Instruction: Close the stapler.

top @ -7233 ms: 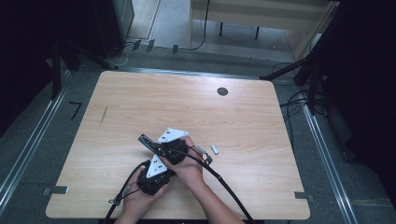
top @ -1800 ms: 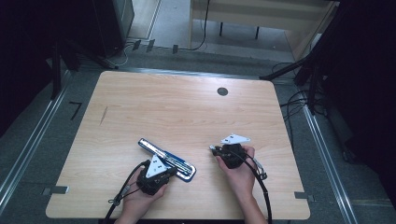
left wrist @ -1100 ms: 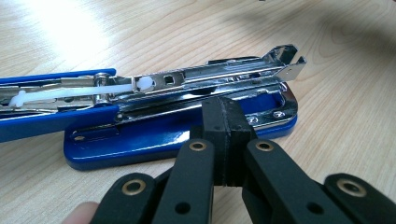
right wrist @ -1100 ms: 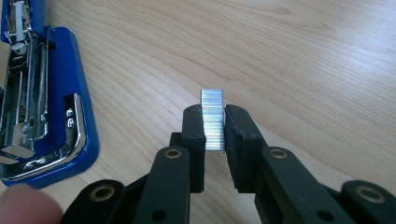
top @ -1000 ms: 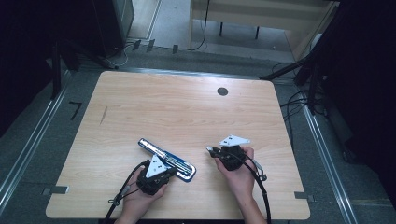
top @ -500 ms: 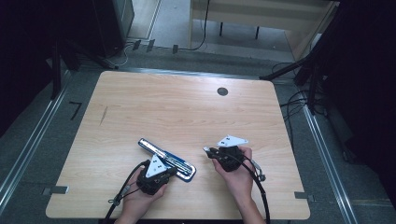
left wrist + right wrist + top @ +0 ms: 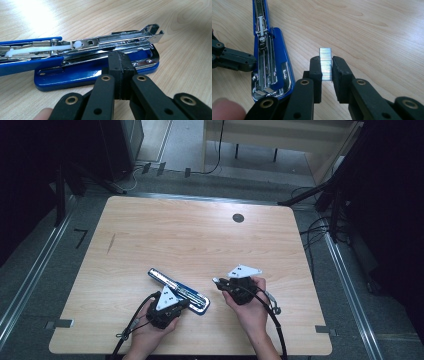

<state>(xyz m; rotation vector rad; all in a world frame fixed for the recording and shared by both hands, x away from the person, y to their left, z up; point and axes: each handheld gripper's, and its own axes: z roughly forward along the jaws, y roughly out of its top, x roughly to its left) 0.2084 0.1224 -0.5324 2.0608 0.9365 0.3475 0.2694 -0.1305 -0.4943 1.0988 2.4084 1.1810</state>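
Observation:
A blue stapler (image 7: 176, 288) lies opened flat on the wooden table (image 7: 200, 240), with its metal staple channel (image 7: 112, 41) exposed. My left gripper (image 7: 182, 302) is shut with nothing between its jaws. Its tips (image 7: 120, 65) rest against the stapler's blue base (image 7: 75, 77). To the right, my right gripper (image 7: 218, 281) is shut on a short silver strip of staples (image 7: 326, 62), which it holds just above the tabletop. In the right gripper view the stapler (image 7: 279, 62) lies to the left of the strip, with the left gripper (image 7: 234, 60) against its far side.
A black round grommet (image 7: 238, 218) sits in the table near the back edge. Cables (image 7: 272, 320) trail from both grippers toward the front edge. Dark stands and floor cables surround the table, and bare wood stretches behind the stapler.
Since seven seconds ago, the stapler has been laid open and the right gripper has taken the staple strip from the table. Over the last second it drifted slightly left toward the stapler.

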